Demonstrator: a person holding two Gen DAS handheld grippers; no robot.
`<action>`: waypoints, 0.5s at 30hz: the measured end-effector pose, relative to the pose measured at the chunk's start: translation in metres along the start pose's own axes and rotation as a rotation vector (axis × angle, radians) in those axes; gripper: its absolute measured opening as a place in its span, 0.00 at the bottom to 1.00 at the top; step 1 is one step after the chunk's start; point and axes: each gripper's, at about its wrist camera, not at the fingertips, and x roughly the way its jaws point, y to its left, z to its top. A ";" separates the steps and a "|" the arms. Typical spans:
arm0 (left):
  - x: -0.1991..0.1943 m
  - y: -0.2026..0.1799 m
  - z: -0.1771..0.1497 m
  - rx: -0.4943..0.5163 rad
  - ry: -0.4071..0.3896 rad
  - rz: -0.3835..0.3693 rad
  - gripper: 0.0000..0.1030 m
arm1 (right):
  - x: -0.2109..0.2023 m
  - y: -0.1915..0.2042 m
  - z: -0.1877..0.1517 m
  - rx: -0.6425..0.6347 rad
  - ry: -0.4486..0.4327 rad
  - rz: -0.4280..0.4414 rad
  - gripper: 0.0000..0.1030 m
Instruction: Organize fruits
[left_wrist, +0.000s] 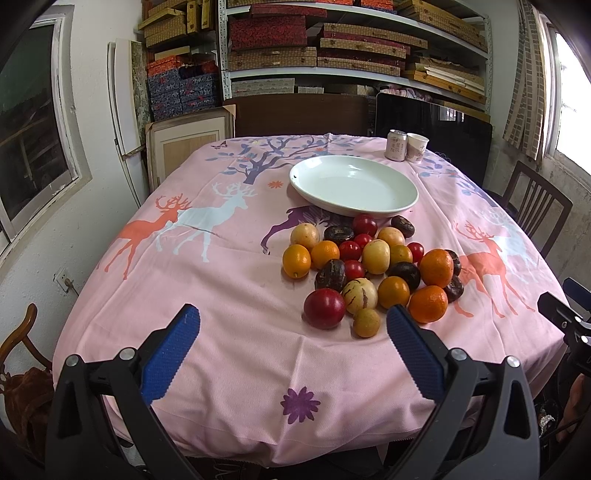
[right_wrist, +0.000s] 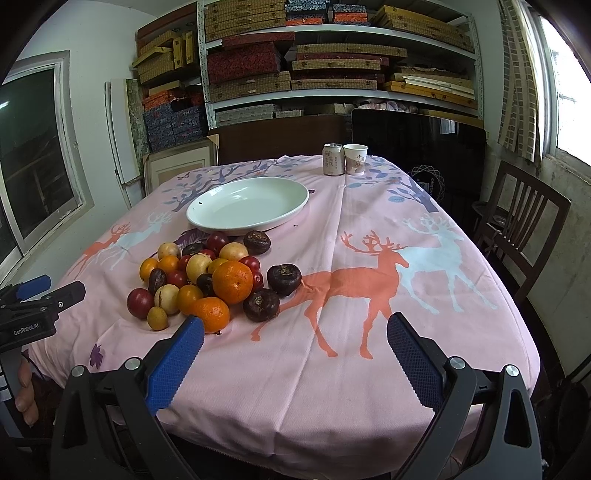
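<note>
Both sets of tongs, left gripper (left_wrist: 293, 323) and right gripper (right_wrist: 295, 330), are held wide apart, nothing gripped. The mixed fruit pile (left_wrist: 369, 266) is heaped on the pink deer-print tablecloth (left_wrist: 221, 288), at 6 o'clock of the empty white ceramic plate (left_wrist: 354, 184).

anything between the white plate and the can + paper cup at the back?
Nothing: only bare pink tablecloth between the white plate and the can with paper cup. Clearest in the right wrist view.

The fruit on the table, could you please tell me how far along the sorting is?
Nothing looks done: the white plate is empty. Nothing is in hand; the left gripper and right gripper are open. All the fruit sits piled on the tablecloth, left to sort.
</note>
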 end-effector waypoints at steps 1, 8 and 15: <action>0.000 0.000 0.000 0.000 0.000 0.000 0.96 | 0.000 0.000 0.000 -0.001 0.000 0.000 0.97; 0.009 -0.002 -0.011 0.000 0.002 -0.001 0.96 | 0.002 0.001 0.000 -0.003 0.005 0.002 0.97; 0.011 -0.002 -0.012 0.003 0.006 0.001 0.96 | 0.003 0.001 -0.001 -0.005 0.010 0.005 0.97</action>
